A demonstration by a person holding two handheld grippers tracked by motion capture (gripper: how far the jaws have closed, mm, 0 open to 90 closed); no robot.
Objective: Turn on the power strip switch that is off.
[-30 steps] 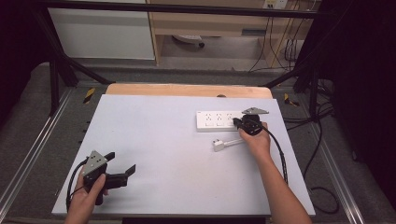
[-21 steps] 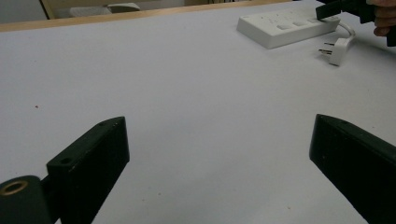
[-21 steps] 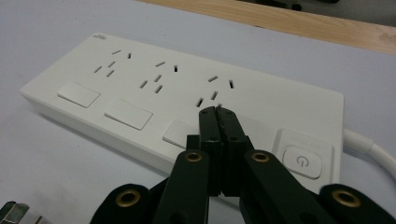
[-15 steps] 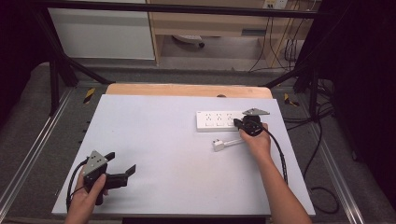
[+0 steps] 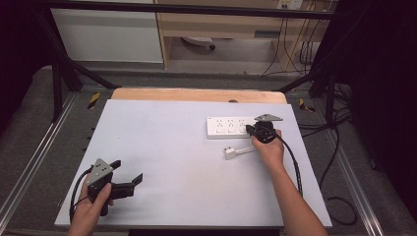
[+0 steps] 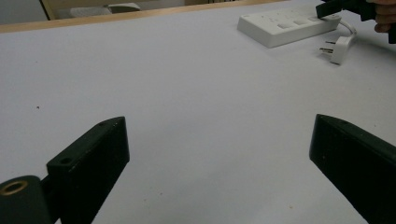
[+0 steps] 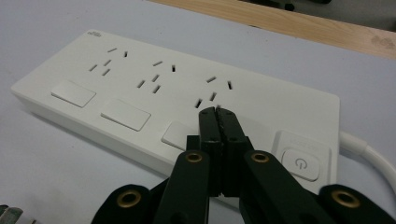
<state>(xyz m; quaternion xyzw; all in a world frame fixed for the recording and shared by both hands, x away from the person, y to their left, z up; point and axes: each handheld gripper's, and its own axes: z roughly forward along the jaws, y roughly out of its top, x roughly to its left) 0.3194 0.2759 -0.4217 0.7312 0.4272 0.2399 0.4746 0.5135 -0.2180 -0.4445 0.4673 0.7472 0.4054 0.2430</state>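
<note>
Two grippers on one white table, wooden strip along its far edge. Power strip lies far right, its plug loose on the table just near of it, prongs pointing left. Right gripper sits at the strip's right end, hand behind it; high view doesn't resolve the jaws. Right gripper view does: jaws pressed together, nothing between, tips over the strip just below the third socket group, beside a rocker switch and left of the power button. Left gripper is near left, well apart from the strip. Left gripper view shows jaws spread wide over bare table, strip and plug far off.
</note>
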